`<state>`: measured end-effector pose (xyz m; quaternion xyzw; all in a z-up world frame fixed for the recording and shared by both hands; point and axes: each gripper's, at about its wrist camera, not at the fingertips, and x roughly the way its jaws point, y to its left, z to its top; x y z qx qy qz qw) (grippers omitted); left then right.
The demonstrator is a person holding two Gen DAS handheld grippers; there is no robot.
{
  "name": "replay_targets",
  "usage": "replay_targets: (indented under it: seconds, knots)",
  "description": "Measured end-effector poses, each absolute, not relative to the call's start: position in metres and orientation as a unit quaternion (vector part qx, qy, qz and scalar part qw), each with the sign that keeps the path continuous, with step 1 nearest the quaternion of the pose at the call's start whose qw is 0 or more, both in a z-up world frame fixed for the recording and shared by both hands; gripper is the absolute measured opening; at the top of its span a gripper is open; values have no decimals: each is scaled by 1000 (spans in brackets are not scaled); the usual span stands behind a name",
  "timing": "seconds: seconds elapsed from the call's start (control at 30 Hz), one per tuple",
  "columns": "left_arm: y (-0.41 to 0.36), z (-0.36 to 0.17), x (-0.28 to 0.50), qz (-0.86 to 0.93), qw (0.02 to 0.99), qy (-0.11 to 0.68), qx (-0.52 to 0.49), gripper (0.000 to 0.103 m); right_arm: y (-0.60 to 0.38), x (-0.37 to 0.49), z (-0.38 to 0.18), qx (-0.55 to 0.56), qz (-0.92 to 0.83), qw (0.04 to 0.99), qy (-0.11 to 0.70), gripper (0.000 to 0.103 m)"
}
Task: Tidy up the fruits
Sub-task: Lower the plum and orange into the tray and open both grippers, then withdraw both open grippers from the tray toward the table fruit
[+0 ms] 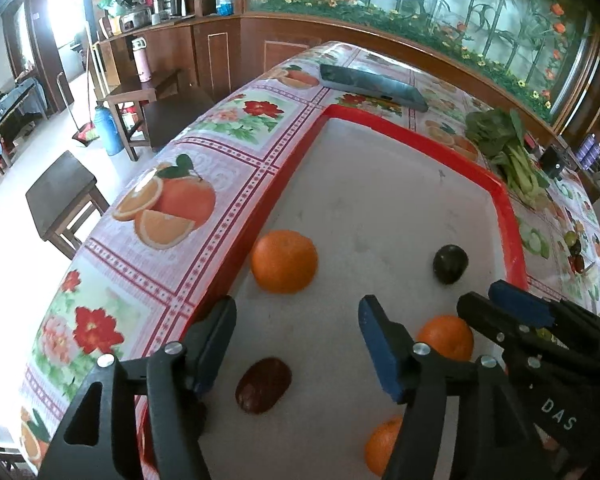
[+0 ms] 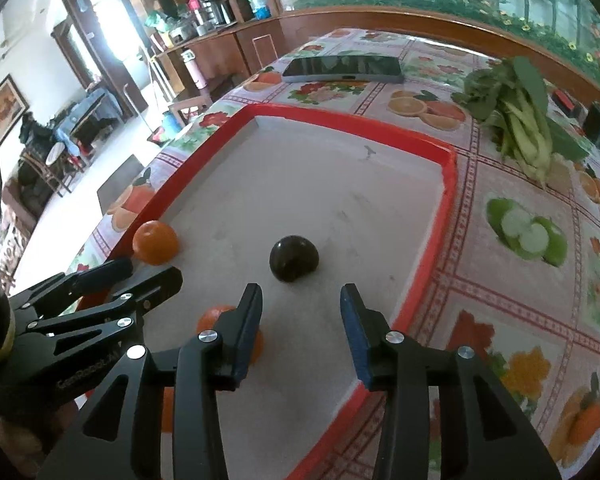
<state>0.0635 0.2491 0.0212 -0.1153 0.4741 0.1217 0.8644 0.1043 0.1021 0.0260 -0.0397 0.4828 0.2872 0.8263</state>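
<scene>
A red-rimmed tray (image 1: pixel 496 184) with a white floor lies on the flowered tablecloth. In the left wrist view it holds an orange (image 1: pixel 284 261) at its left side, a dark round fruit (image 1: pixel 450 263), a brown-red fruit (image 1: pixel 263 385), and two more oranges (image 1: pixel 446 336) (image 1: pixel 382 446). My left gripper (image 1: pixel 296 320) is open and empty above the tray, over the brown-red fruit. My right gripper (image 2: pixel 302 300) is open and empty just short of the dark round fruit (image 2: pixel 294 258). The right wrist view also shows the tray (image 2: pixel 446 200), the left orange (image 2: pixel 155 242) and another orange (image 2: pixel 216 316) behind the finger.
A dark phone (image 1: pixel 370 86) lies beyond the tray, also in the right wrist view (image 2: pixel 342 69). Leafy greens (image 2: pixel 520 116) lie on the cloth at the right. Small fruits (image 1: pixel 574 248) sit on the table's far right. Wooden stools (image 1: pixel 66 196) stand off the left edge.
</scene>
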Motion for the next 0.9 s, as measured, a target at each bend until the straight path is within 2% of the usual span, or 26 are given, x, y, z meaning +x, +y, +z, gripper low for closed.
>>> replay_targets:
  seconds: [0.67,0.9]
  knots:
    - [198,51,11,118,879,448,-108,72,41,32,59,-31,298,836,459,46]
    - [158,54,5,92,884,448,-97,72,2,13,56,-19,282,840,463,47]
